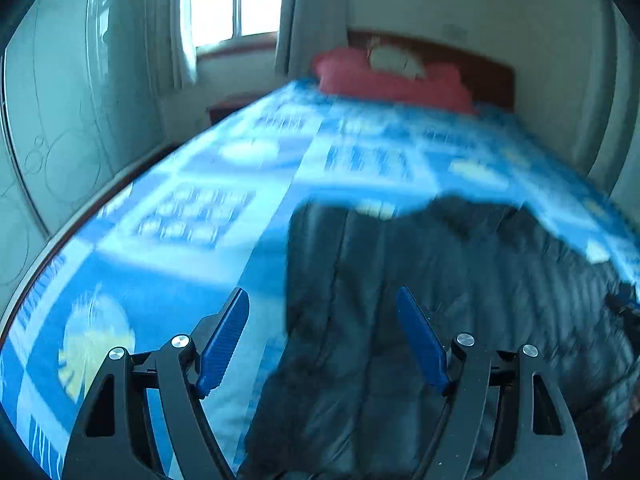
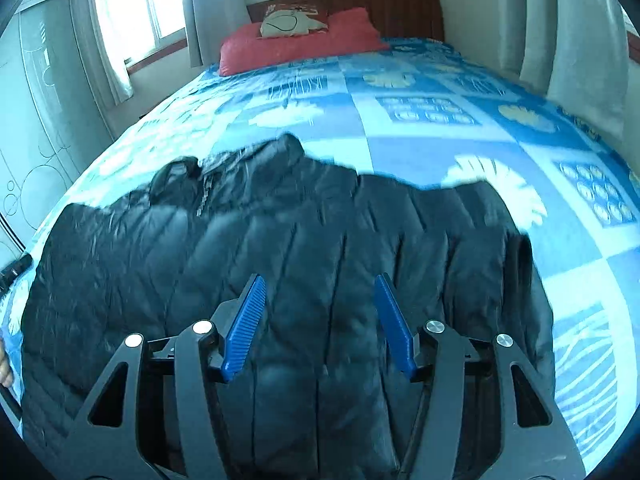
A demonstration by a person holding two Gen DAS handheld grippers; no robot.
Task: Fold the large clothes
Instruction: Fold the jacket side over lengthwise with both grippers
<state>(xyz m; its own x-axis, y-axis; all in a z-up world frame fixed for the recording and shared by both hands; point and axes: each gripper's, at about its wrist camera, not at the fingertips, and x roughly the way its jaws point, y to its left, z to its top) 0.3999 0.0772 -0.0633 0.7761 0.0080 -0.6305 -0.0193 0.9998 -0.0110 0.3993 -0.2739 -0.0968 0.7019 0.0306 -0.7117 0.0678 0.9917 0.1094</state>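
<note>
A black quilted puffer jacket (image 2: pixel 304 240) lies spread across the near part of a bed with a blue patterned cover (image 2: pixel 420 80). Its collar and zipper (image 2: pixel 206 192) point toward the far left. My right gripper (image 2: pixel 320 296) is open and empty, hovering just above the jacket's middle. In the left wrist view the jacket (image 1: pixel 440 280) fills the lower right. My left gripper (image 1: pixel 322 312) is open and empty above the jacket's left edge, with its left finger over the bed cover (image 1: pixel 180 220). That view is motion blurred.
A red pillow (image 2: pixel 296 46) with a pale cushion (image 2: pixel 292 22) lies at the wooden headboard (image 2: pixel 400 8). A window with curtains (image 2: pixel 132 12) and a glass wardrobe door (image 2: pixel 36 120) stand on the left. A white curtain (image 2: pixel 580 40) hangs on the right.
</note>
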